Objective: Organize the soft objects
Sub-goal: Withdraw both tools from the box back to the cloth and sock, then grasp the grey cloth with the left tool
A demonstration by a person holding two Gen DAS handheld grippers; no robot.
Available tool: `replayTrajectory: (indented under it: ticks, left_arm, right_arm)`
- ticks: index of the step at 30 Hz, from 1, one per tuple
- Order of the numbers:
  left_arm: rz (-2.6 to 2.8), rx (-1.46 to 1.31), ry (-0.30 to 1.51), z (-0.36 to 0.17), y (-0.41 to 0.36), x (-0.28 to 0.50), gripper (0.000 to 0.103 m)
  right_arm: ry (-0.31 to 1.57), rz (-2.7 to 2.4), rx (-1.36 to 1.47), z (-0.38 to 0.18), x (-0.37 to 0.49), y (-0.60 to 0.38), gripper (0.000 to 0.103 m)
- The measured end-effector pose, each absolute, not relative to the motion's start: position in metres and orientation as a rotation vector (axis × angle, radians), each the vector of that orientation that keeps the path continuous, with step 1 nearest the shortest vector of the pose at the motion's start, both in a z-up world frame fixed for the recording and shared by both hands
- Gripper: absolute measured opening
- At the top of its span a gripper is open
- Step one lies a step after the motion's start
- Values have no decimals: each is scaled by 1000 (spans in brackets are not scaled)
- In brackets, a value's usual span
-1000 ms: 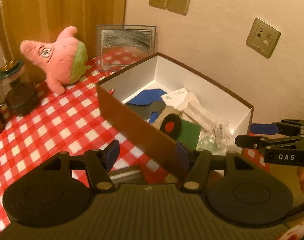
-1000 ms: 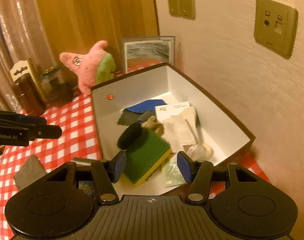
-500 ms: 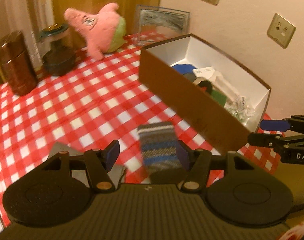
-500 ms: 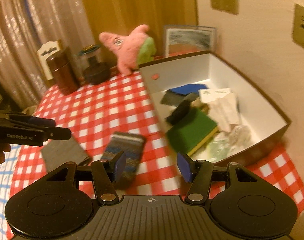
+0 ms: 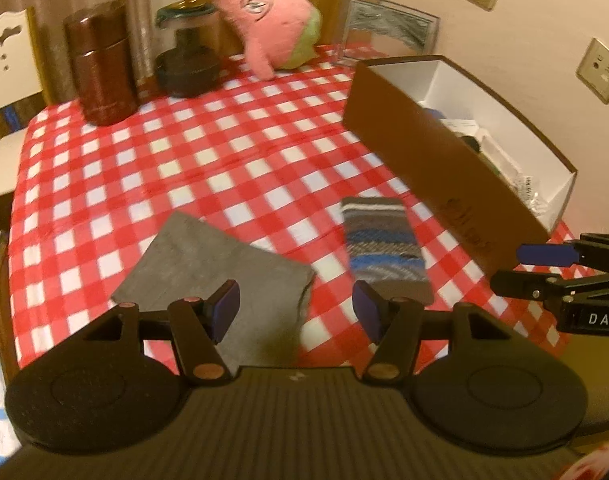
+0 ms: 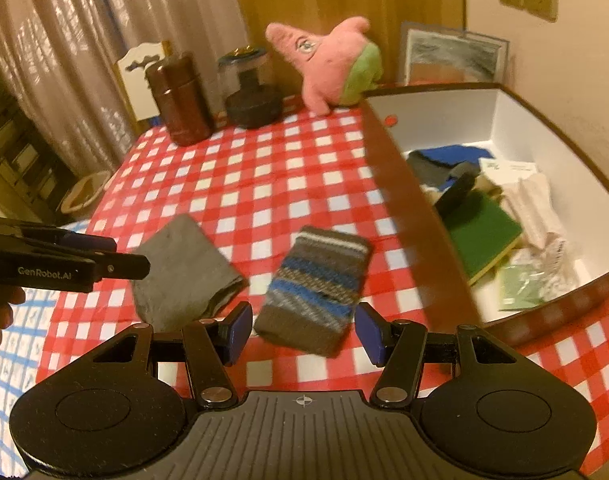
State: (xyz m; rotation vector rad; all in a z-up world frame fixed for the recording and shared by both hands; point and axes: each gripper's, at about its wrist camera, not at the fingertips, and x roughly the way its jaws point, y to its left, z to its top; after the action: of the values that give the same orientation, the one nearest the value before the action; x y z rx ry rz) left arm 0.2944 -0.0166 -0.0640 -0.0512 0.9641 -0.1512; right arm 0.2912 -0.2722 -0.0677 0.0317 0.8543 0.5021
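Left gripper (image 5: 296, 306): jaws wide, holding nothing, above the folded grey cloth (image 5: 212, 268). Right gripper (image 6: 303, 332): jaws wide, holding nothing, above the striped blue-brown knitted sock (image 6: 316, 284). Both soft items lie flat on the red-white checked tablecloth (image 6: 244, 176), near the brown cardboard box (image 6: 408, 208).

box (image 5: 444, 168) near wall hid most contents in left view | grey cloth (image 5: 224, 272) near edge sat behind left hand-held gripper (image 5: 296, 308) | box lettering blurred
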Motion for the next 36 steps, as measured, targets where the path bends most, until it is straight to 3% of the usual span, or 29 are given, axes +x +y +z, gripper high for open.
replayTrajectory:
  ticks: [16,20,36]
  left_arm:
    - [-62,-73,1088,-115,3,284,60]
    - [-58,-56,1108,-127,0,288,61]
    - [-113,277,1085,-178,-40,293,65]
  right_arm:
    - [988,524,-35,-123,305,-232,58]
    - [989,512,-49,-129,312,-228,66]
    - [1030,486,-60,-149,331,-222,72]
